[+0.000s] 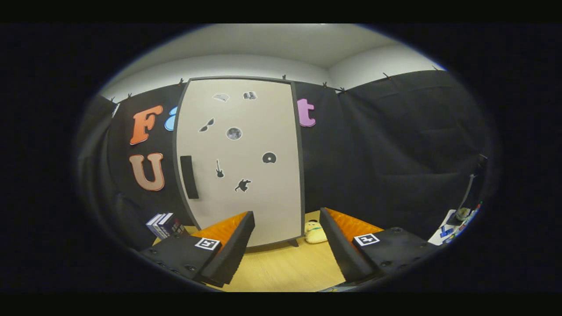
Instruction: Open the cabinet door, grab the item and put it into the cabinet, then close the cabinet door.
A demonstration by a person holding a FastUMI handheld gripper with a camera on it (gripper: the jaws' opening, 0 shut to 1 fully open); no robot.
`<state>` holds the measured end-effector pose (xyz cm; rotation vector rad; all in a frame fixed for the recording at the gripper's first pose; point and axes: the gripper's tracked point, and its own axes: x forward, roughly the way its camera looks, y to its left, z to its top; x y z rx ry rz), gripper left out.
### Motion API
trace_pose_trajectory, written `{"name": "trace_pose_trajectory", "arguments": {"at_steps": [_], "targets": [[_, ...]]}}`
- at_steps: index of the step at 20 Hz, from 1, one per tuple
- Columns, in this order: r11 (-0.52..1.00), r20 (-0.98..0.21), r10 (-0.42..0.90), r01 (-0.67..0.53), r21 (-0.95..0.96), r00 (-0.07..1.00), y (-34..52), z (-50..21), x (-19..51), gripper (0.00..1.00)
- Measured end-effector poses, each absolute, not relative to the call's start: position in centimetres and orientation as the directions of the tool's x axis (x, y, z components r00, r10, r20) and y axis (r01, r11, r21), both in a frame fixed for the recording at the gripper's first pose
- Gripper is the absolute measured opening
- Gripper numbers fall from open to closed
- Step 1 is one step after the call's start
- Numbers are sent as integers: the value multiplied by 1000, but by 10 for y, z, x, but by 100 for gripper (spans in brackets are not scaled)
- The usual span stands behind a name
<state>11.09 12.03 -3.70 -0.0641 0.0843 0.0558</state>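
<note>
The tall pale-grey cabinet with a dark frame is standing on the light wooden tabletop, and its flat sticker-dotted door is sitting closed, flush in the frame. A dark vertical bar handle is mounted near the door's left edge.

The gripper is hovering well back from the cabinet, its fingers spread wide apart with nothing between them; bare tabletop is showing in the gap.

The small yellow plush toy is lying on the table just beside the cabinet's lower right corner, beyond the fingers and slightly toward the right one. If this is the item meant, it is sitting outside the cabinet, so the placing is not showing as accomplished. The interior is hidden behind the door, so its contents cannot be told.

A short stack of dark-and-white books is lying left of the cabinet foot.

Judgement: with the door shut, the toy out on the table and the fingers empty, what is remaining appears to be the door opening, the pickup, the placing and the closing.
</note>
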Motion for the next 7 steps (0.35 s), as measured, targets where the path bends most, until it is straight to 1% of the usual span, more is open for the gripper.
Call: {"name": "trace_pose_trajectory", "arguments": {"at_steps": [7], "targets": [[997, -81, 42, -47, -67, 996, 117, -36, 105, 96]]}}
